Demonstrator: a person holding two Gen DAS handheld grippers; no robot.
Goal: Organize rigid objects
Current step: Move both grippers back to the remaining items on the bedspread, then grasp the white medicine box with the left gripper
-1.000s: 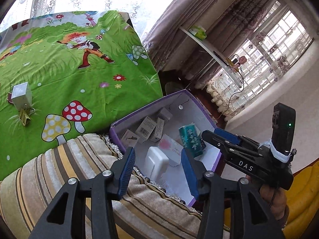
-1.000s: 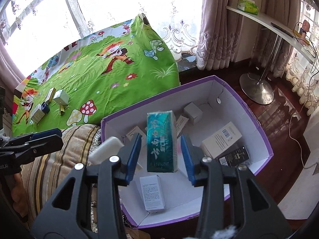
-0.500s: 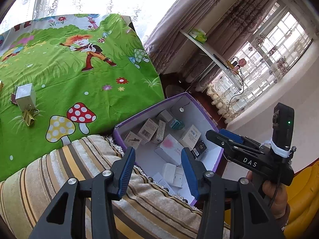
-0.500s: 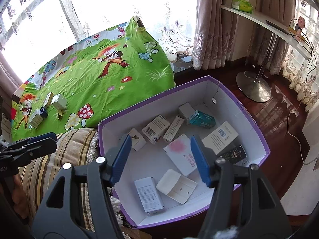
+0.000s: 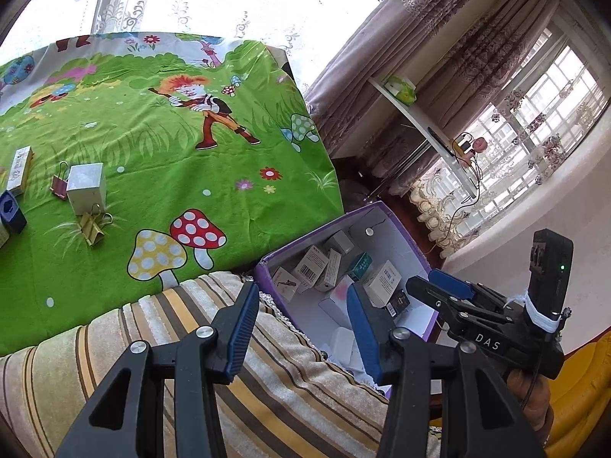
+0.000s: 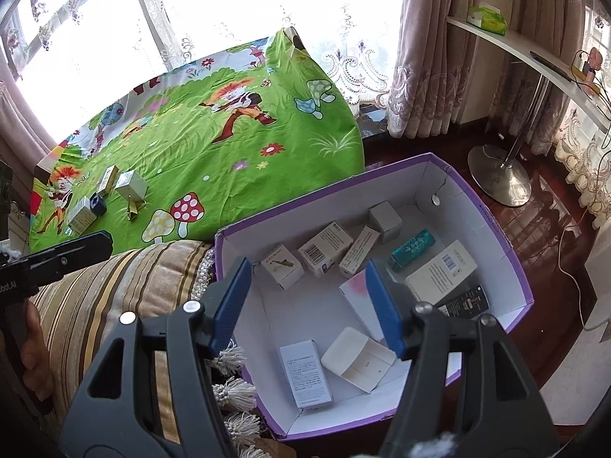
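Right gripper [image 6: 307, 303] hangs over the purple box [image 6: 511, 259], jaws just opened, nothing between them; left gripper [image 5: 299, 330] also parted, empty. Teal carton [image 6: 412, 247] lies flat inside at 1 o'clock, long axis 8-to-2. Next: swing toward 10 o'clock, take the silver cube [image 6: 131, 185] squarely.

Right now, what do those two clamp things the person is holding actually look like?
Both are black plastic frames with silver rivets and ribbed blue fingers. The right gripper bears white letters "DAS", a small black camera with a green light, and white string wound round it. The left gripper shows partial white lettering.
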